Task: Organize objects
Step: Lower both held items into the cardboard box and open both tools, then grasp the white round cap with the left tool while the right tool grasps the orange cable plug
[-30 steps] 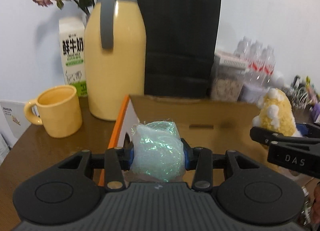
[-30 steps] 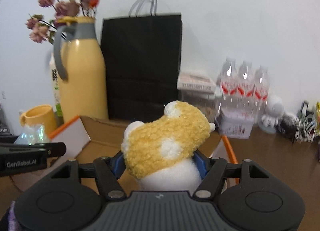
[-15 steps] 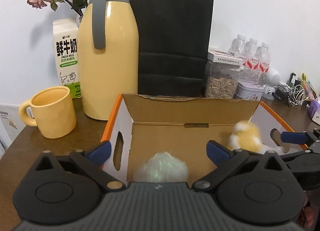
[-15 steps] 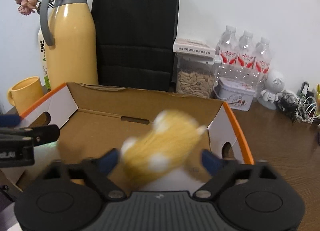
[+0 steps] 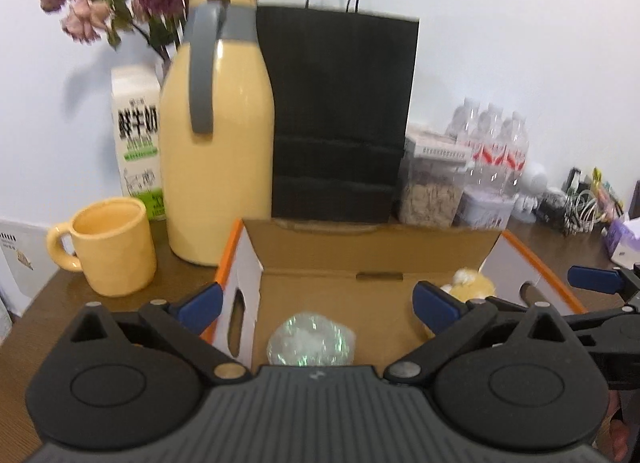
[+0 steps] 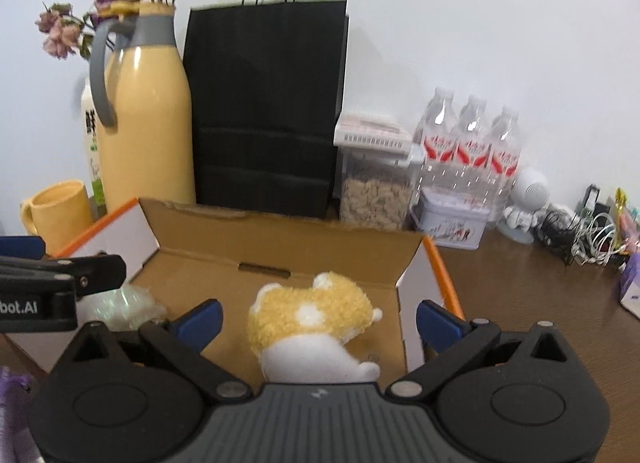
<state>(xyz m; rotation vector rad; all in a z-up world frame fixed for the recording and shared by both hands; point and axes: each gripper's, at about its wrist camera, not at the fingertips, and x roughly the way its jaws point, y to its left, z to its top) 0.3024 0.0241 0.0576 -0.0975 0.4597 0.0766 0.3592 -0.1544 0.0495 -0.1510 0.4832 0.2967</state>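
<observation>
A mug (image 5: 116,247) and flask (image 5: 218,167) stand left of the box (image 5: 372,251). The left gripper (image 5: 318,305) gapes wide above the shiny ball (image 5: 310,345) lying inside; the right gripper (image 6: 320,321) is spread wide too, the plush (image 6: 310,327) lying in the box beneath.

A yellow mug (image 5: 114,247) stands on the brown table (image 6: 520,303), left of a tall yellow thermos jug (image 5: 218,151) with a grey handle. A milk carton (image 5: 136,139) and dried flowers (image 5: 120,11) stand behind. A black paper bag (image 6: 266,103) stands upright against the wall, beside a seed container (image 6: 376,187), three water bottles (image 6: 468,143) and a tin (image 6: 452,221)
</observation>
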